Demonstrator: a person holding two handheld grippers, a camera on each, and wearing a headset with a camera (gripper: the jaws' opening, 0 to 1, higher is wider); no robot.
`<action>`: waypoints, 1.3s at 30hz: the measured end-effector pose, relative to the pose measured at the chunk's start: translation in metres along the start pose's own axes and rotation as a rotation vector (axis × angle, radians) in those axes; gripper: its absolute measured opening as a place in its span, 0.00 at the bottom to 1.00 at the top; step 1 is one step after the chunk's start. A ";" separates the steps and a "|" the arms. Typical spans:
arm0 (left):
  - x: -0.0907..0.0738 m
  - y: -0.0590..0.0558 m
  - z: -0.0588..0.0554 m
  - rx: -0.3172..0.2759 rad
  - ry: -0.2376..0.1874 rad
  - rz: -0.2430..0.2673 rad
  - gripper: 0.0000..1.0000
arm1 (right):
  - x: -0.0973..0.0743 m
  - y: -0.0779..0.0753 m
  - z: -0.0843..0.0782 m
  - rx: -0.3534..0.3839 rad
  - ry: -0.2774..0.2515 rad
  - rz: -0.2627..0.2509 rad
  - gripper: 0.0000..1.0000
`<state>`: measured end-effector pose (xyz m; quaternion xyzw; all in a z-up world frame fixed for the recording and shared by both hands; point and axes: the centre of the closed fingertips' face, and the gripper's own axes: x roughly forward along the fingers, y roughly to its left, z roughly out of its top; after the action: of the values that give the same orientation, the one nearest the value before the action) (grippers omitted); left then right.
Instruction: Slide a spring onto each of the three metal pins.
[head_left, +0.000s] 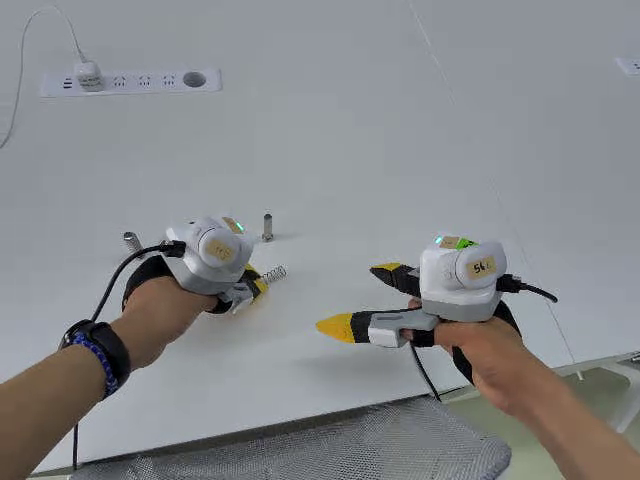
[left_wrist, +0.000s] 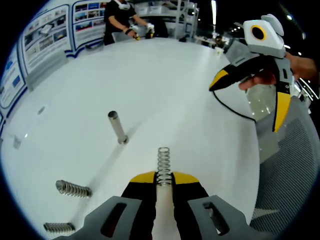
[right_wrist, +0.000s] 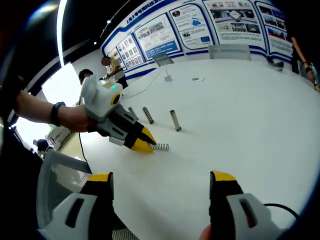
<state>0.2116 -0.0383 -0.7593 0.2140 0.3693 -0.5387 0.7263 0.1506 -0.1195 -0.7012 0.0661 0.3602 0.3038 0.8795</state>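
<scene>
The left gripper (left_wrist: 163, 179) has its yellow-tipped jaws pressed together on one end of a spring (left_wrist: 163, 162). The rest of the coil sticks out past the tips, toward 12 o'clock in the left gripper view. In the head view the spring points toward 2 o'clock, low over the white table (head_left: 330, 150).

A bare metal pin (left_wrist: 117, 127) stands upright on the table at about 11 o'clock from the held spring, near it but not touching. Two other springs (left_wrist: 73, 188) lie flat at 8 o'clock in the left gripper view. I cannot tell whether pins sit inside them.

The right gripper (head_left: 358, 297) hangs well apart at 3 o'clock in the head view, jaws wide apart and holding nothing. A power strip (head_left: 130, 80) lies at the table's far edge at 11 o'clock.
</scene>
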 end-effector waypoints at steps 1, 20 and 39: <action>-0.001 0.001 -0.002 -0.002 0.001 0.002 0.11 | 0.001 0.001 0.000 -0.001 0.000 0.001 0.80; -0.006 0.002 -0.025 0.088 0.083 0.042 0.11 | 0.005 0.008 0.006 -0.016 0.004 0.014 0.80; -0.036 -0.005 -0.030 -0.009 0.038 0.050 0.10 | 0.014 0.017 0.010 0.024 -0.012 0.048 0.77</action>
<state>0.1926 0.0039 -0.7509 0.2300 0.3801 -0.5145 0.7334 0.1570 -0.0964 -0.6969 0.0870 0.3570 0.3199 0.8733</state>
